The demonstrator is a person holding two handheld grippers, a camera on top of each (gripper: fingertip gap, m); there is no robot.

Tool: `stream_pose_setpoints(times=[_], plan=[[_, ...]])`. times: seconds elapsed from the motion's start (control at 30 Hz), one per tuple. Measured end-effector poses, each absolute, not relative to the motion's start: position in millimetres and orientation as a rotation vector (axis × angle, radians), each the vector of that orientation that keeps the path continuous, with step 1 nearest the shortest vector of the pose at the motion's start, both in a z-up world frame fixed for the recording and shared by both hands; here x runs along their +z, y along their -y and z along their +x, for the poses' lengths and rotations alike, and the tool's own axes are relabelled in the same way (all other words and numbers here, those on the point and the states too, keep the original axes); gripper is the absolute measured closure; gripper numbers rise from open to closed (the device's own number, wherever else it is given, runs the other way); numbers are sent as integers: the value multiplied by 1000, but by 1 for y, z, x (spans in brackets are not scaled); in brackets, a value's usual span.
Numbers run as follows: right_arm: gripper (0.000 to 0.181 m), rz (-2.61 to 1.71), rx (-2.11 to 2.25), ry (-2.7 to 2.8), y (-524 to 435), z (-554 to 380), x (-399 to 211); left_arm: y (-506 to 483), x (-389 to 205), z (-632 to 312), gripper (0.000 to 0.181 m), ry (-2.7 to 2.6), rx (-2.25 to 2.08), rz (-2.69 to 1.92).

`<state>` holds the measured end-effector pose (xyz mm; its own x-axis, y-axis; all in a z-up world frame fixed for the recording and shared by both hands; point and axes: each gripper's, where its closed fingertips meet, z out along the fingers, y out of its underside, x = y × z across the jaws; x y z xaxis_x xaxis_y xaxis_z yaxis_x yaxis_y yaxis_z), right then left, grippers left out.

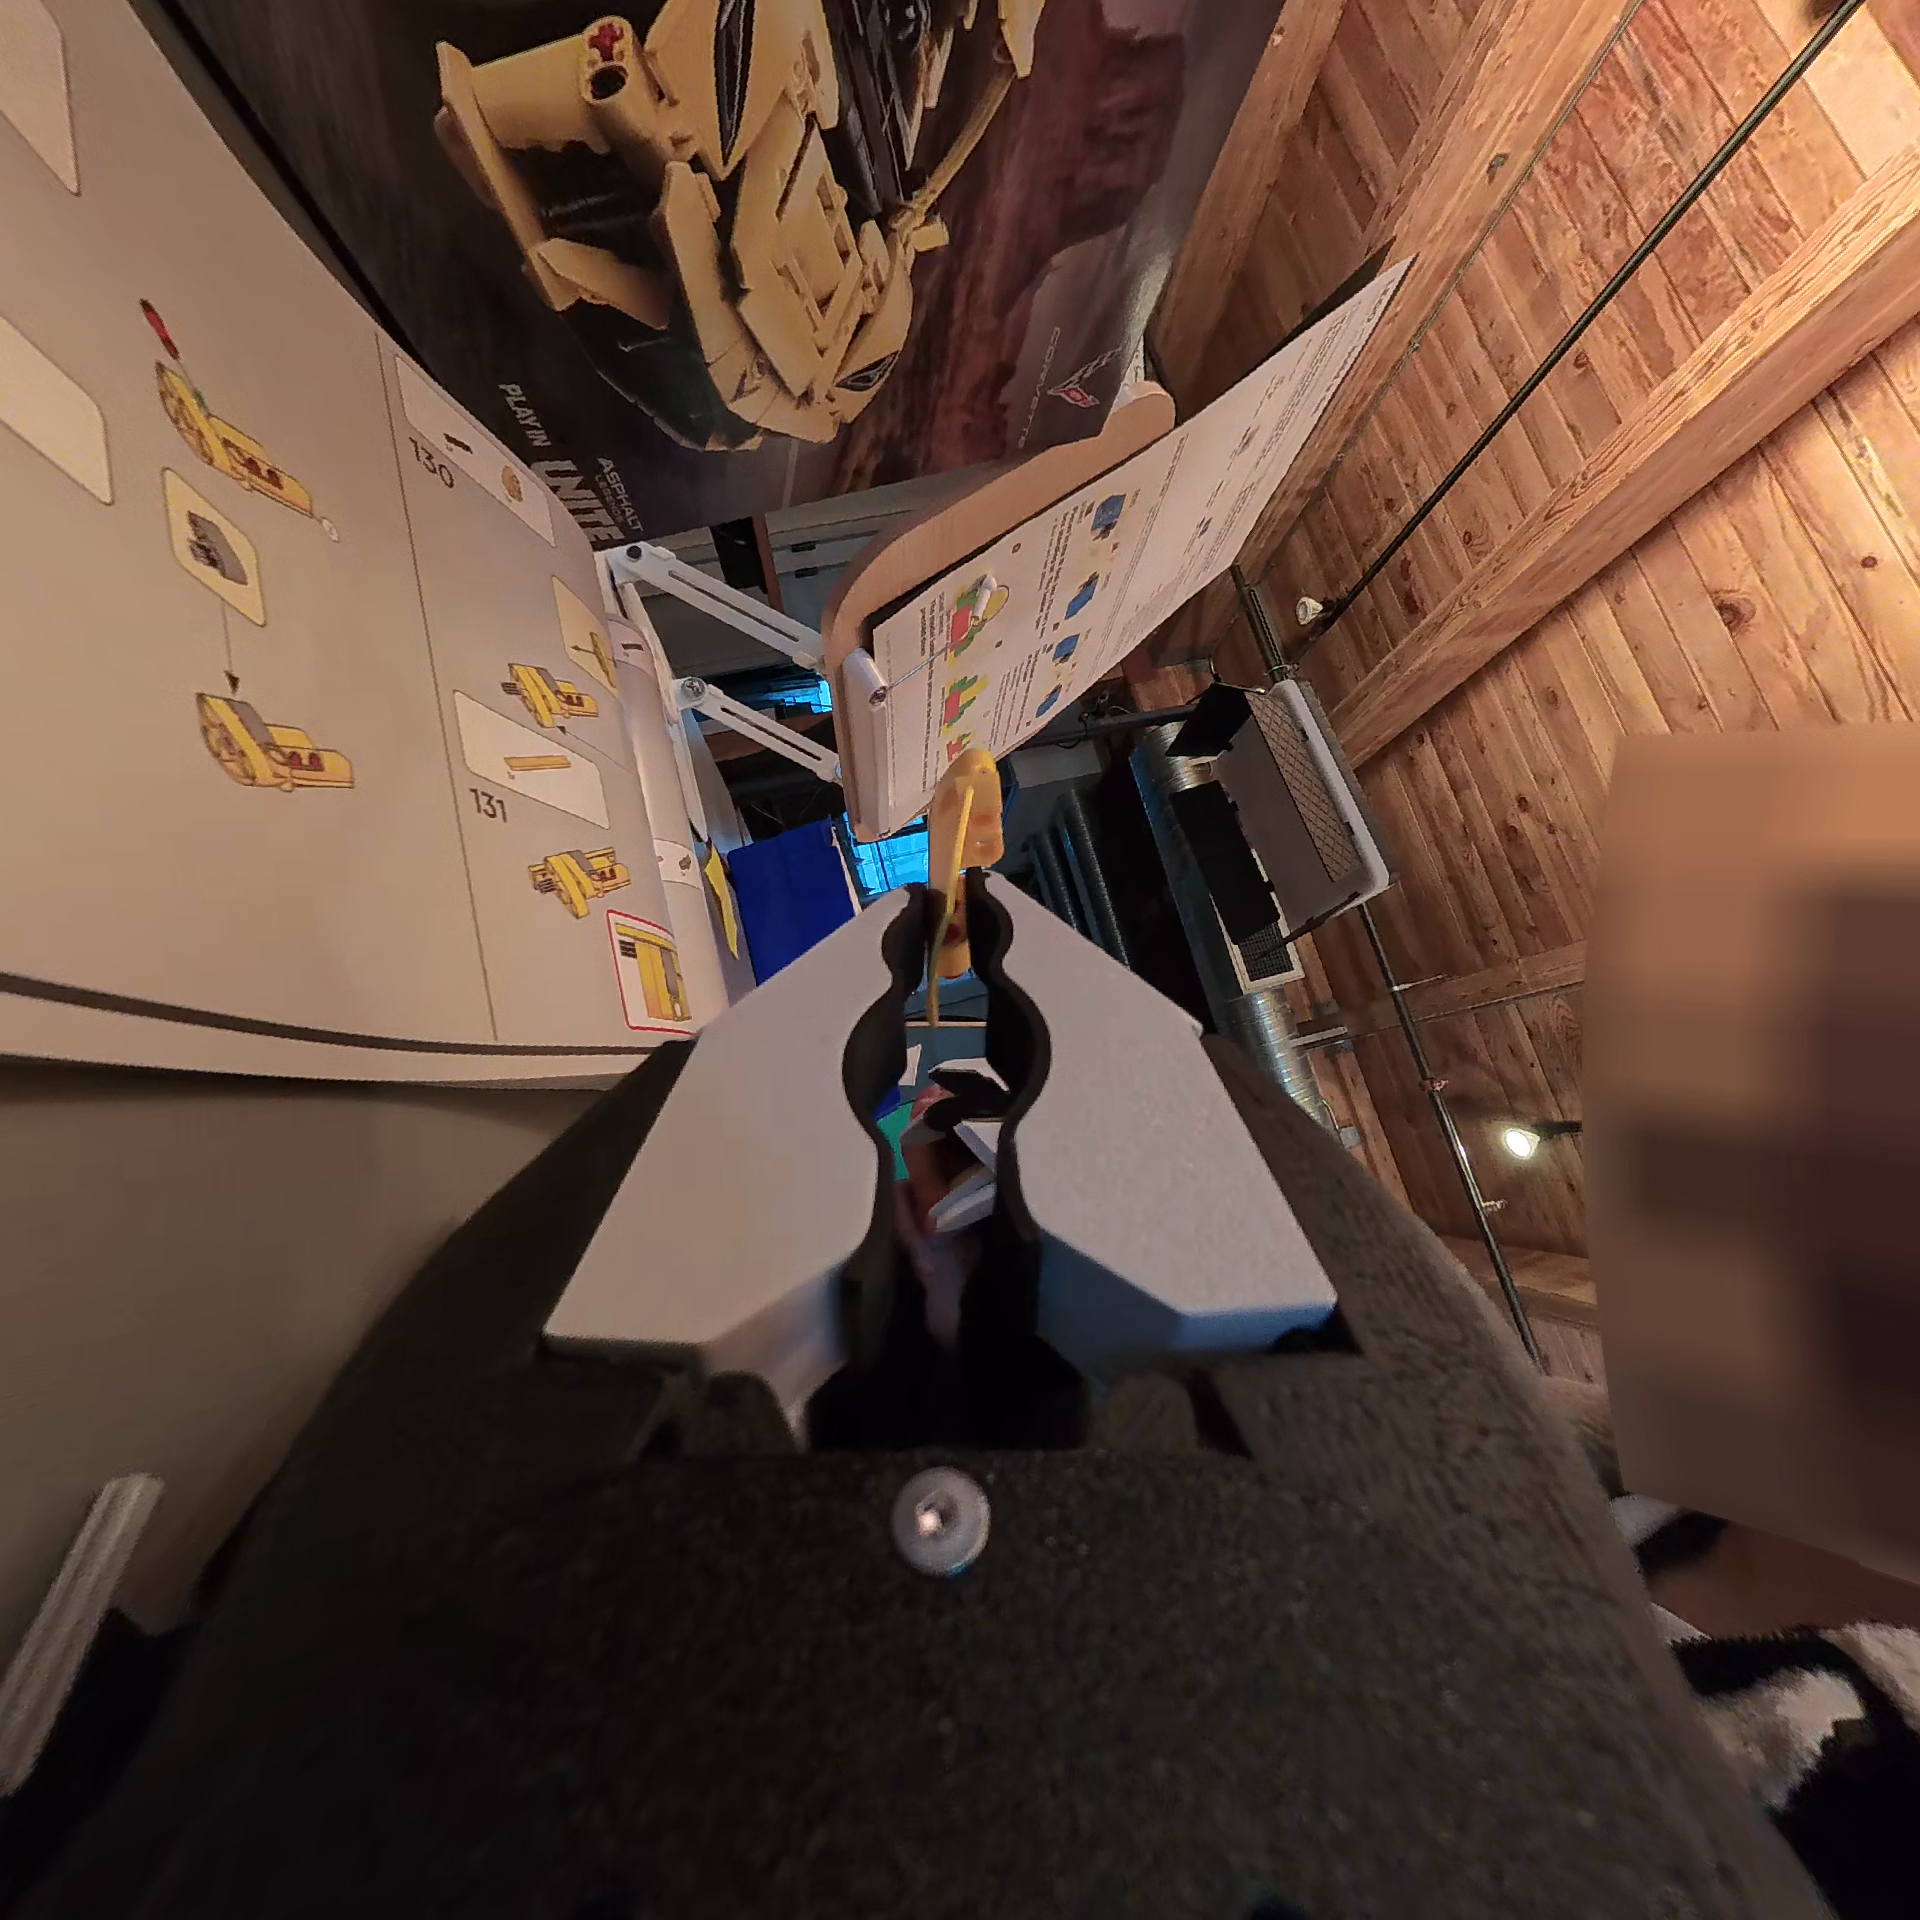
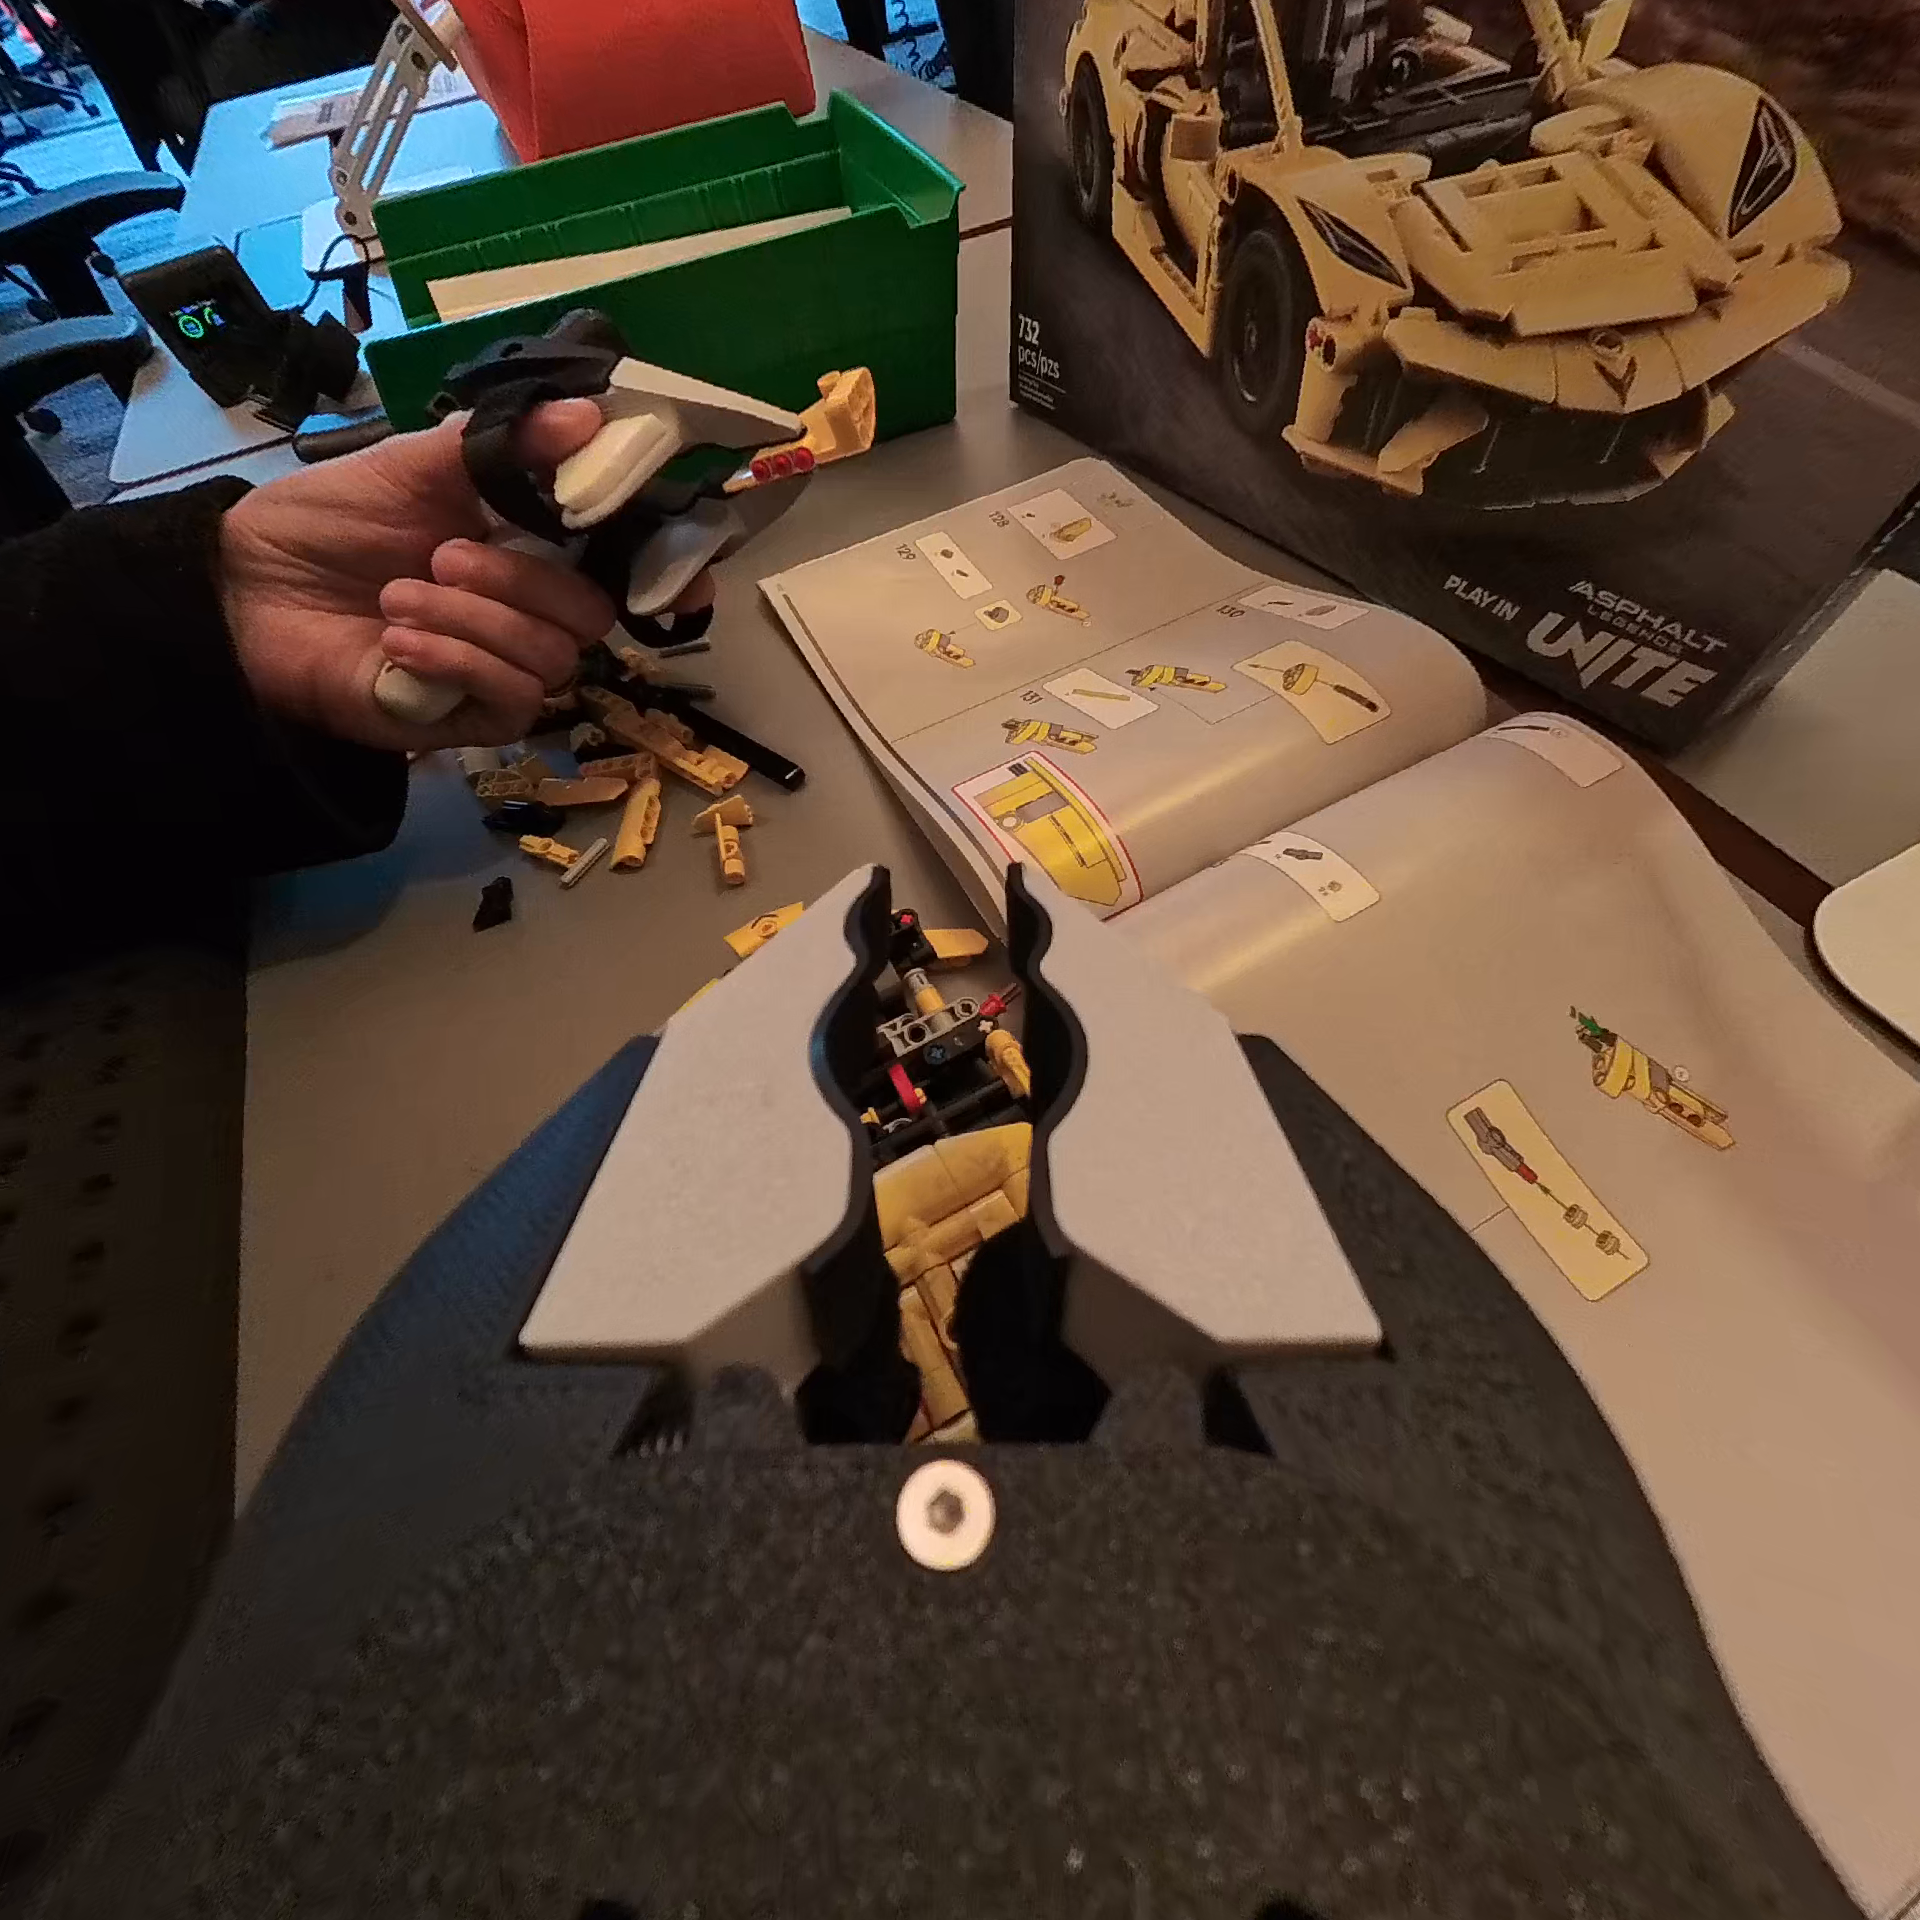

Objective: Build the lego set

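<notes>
Left hand-held gripper (image 2: 792, 449), raised above the tabletop (image 2: 436, 1039) in a person's hand (image 2: 416, 582), fingers closed together on a small yellow lego sub-assembly (image 2: 831, 421) with red pins along one side; same piece (image 1: 971, 821) at the fingertips in the left wrist view, seen edge-on against a wooden ceiling (image 1: 1558, 416)

Right hand-held gripper (image 2: 945, 904), low over the tabletop, fingers apart with a clear gap at the tips, nothing clamped; between and beneath them a partly built yellow and black lego model (image 2: 935, 1049) with grey and red connectors

Loose lego pieces (image 2: 644, 769), yellow, tan and black, scattered on the tabletop just beneath the raised hand, left of the model

Open instruction booklet (image 2: 1299, 790) lying flat to the right of the loose pieces, pages curling upward at the spine; near page extending beside the right gripper

Set box (image 2: 1455, 312) with a yellow car pictured, standing upright behind the booklet

Green bin (image 2: 675, 291) behind the left gripper, with an orange-red container (image 2: 634, 62) beyond it

Small dark device with a lit screen (image 2: 197, 317) at far left of the tabletop
</notes>
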<state>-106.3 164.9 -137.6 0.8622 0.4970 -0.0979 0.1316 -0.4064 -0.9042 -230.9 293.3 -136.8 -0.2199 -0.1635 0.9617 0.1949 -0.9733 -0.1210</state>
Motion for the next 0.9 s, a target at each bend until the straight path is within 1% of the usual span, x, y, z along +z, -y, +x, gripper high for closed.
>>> stream_pose_setpoints(times=[0.6, 0.73, 0.8, 0.83, 0.9], plan=[[162, -1974, 436, 459, -165, -106, -137, -292, -134, -230, 174, 11, -2267, -1791], [160, -1944, 496, 454, -168, -124, -125, -283, -125, -223, 174, -123, -2110, -1788], [153, -1923, 554, 480, -169, -146, -117, -268, -113, -214, 174, -245, -2044, -1758], [146, -1907, 614, 501, -167, -162, -112, -259, -106, -209, 174, -307, -2013, -1736], [122, -1887, 739, 495, -165, -190, -102, -239, -93, -201, 174, -409, -1958, -1686]])
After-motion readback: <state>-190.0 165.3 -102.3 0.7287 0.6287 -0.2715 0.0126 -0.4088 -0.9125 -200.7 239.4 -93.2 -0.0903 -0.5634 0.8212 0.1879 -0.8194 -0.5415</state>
